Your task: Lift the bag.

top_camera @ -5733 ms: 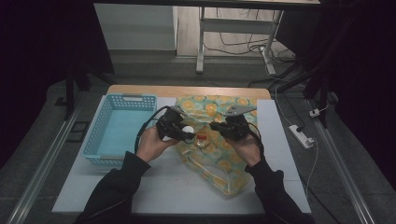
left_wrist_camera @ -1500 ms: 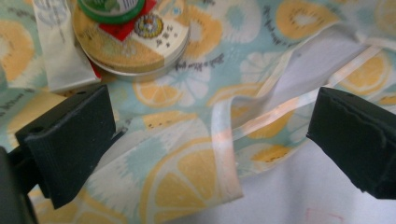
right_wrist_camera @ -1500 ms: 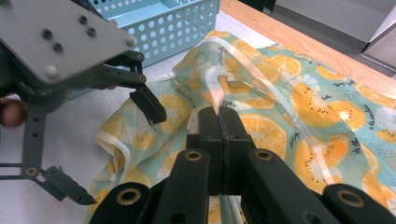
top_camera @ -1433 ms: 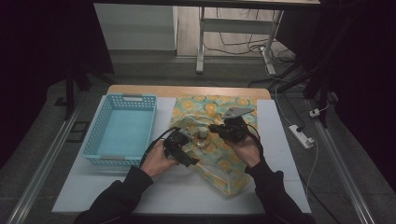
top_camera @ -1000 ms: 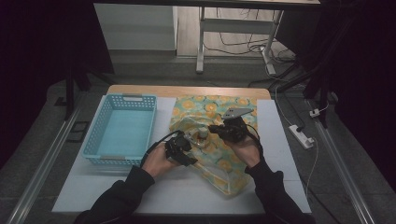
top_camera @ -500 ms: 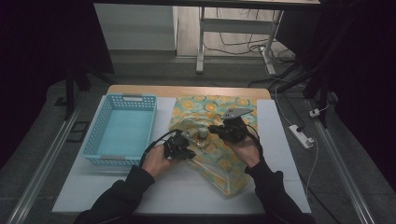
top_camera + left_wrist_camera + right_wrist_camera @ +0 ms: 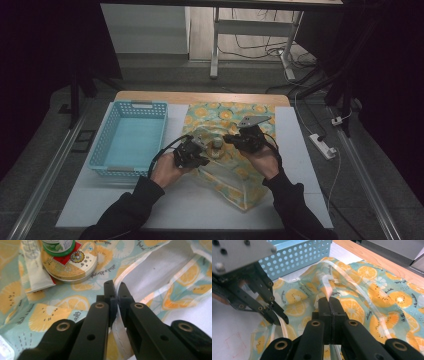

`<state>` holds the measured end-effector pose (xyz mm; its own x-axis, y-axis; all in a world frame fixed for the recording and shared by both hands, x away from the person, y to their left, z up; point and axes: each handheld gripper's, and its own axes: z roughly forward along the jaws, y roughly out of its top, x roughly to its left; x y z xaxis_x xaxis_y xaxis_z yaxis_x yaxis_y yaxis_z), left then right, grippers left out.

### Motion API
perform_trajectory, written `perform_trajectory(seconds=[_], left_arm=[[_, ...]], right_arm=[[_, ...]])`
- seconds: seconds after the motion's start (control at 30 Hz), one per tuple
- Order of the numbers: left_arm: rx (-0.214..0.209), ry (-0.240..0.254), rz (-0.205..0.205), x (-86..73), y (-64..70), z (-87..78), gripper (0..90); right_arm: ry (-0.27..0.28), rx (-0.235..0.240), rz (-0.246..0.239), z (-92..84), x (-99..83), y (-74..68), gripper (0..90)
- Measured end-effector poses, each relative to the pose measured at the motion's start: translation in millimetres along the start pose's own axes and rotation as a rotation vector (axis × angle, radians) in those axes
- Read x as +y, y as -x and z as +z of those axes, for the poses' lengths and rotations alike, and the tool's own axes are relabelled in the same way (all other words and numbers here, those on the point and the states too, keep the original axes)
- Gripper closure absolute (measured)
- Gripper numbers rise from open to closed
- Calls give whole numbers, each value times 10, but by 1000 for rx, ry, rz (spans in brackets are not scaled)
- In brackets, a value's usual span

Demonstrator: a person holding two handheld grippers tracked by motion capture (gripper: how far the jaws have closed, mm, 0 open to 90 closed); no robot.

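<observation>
A bag (image 7: 235,175) printed with orange slices lies on the white table (image 7: 150,205). My left gripper (image 7: 114,286) is shut on the pale strip along the bag's edge (image 7: 120,337). It also shows in the right gripper view (image 7: 282,321), pinching that strip. My right gripper (image 7: 329,302) is shut on the bag's clear strap (image 7: 325,281). From above, the left gripper (image 7: 202,157) and the right gripper (image 7: 230,140) face each other across a round tin (image 7: 217,145). The gold-lidded tin (image 7: 72,263) rests on the printed fabric with a green-labelled bottle (image 7: 58,246) on top and a white tube (image 7: 33,267) beside it.
A light blue perforated basket (image 7: 127,140) stands to the left of the bag, and its wall (image 7: 297,255) rises just behind the left gripper. A wooden strip (image 7: 200,97) runs along the table's far edge. A white power strip (image 7: 321,145) lies off the right side.
The left hand has come down from the middle of the bag to its left edge, and its jaws now pinch the rim. The right hand has stayed put.
</observation>
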<state>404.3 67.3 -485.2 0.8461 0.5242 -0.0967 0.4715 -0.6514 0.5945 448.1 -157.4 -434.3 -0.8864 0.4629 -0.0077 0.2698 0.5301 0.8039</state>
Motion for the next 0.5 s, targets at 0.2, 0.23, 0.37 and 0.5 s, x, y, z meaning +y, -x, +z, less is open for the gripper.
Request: perform_trajectory(seconds=[0.2,0.23,0.37,0.5], left_arm=[[-15,17,-53,60,3,-129,890],[-17,25,-56,66,4,-151,890],[-31,47,-75,87,0,-219,890],[-33,62,-77,110,-7,-278,890]], right_arm=[[12,27,-19,-49,55,-62,896],[12,29,-21,-53,59,-65,896],[11,33,-20,-57,69,-68,896],[11,36,-17,-65,82,-72,897]])
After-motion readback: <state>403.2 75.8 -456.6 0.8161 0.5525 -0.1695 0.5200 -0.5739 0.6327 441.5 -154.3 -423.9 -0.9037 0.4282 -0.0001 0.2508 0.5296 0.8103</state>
